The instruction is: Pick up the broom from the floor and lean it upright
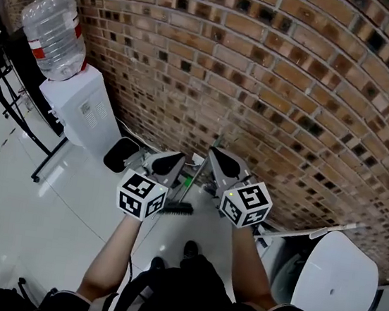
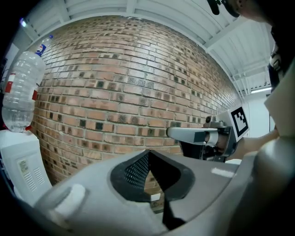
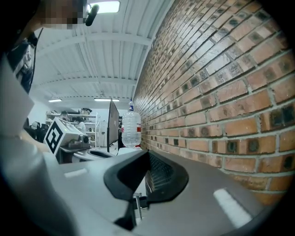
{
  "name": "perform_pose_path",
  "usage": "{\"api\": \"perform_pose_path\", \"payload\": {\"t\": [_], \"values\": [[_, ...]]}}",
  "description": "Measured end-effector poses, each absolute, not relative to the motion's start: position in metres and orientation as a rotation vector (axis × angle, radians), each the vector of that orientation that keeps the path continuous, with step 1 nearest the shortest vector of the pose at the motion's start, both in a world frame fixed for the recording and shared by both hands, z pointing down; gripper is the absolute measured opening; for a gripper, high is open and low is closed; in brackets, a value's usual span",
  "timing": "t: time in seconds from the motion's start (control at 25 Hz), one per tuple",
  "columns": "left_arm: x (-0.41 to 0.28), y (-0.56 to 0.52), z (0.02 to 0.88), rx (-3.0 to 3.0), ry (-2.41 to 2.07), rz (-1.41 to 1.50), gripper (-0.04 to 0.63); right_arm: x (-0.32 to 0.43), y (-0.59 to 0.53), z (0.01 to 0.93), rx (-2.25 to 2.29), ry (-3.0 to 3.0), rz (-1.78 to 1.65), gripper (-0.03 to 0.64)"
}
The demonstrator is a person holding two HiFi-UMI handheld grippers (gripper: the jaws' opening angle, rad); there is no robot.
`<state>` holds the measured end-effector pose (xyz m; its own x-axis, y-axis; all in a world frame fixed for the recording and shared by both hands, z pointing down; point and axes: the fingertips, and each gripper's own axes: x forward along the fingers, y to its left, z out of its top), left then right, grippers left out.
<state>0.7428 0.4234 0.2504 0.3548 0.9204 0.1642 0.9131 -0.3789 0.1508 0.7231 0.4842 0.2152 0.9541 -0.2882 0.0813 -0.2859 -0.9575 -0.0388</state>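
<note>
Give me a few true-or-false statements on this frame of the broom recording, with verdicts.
1. A large clear plastic water bottle stands on top of a white dispenser. True.
2. The right gripper has its jaws wide apart. False: they are together, with nothing between them.
3. The wall ahead is smooth white plaster. False: it is a brown brick wall.
4. In the head view, the green-handled broom with dark bristles shows between the two grippers. True.
5. The left gripper is clamped on the broom's handle. False: its jaws are together on nothing, and only brick shows beyond them.
</note>
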Motion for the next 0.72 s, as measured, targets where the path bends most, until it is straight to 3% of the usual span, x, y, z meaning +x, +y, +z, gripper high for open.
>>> {"api": "perform_pose_path", "payload": {"t": [0.72], "values": [[0.735, 0.403, 0.24, 2.558, 1.72, 0.322, 0.0, 0.719, 0.467, 0.21, -3.063, 0.445, -0.129, 0.005]]}}
